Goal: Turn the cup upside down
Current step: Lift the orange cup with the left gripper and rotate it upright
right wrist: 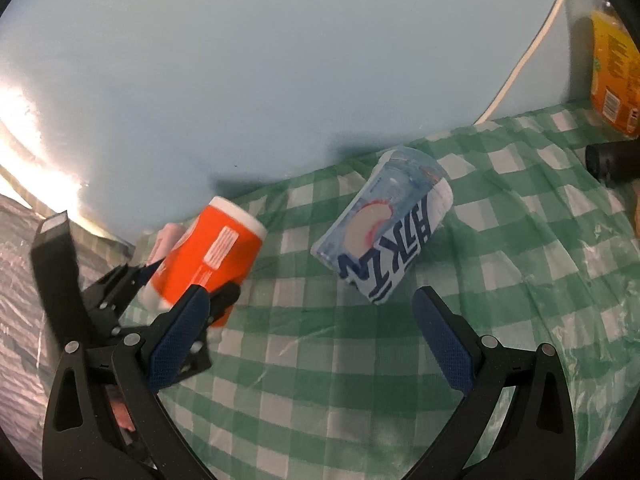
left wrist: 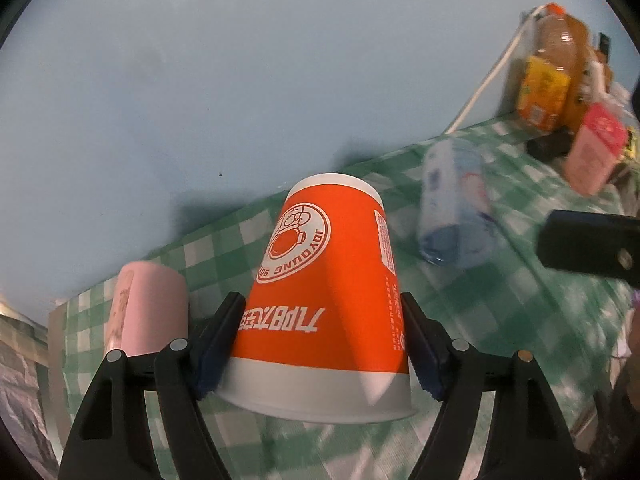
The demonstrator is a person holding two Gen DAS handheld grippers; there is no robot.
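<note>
Your left wrist view sits right up against the orange cup (left wrist: 326, 300), facing the blue wall (left wrist: 200, 80). Your right wrist view looks from farther back — both share that cup (right wrist: 208, 256), the blue-lettered cup (right wrist: 384, 228) and the checked surface (right wrist: 520, 240).

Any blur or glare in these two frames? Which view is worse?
Left wrist: orange cup in the left tool is sharp; blue cup and the clutter behind it smear with motion blur. Right wrist: blown-out glare at the left edge, orange cup soft, blue cup readable. Fisheye bends the checked tablecloth in both; the left wrist blur is worse.
</note>
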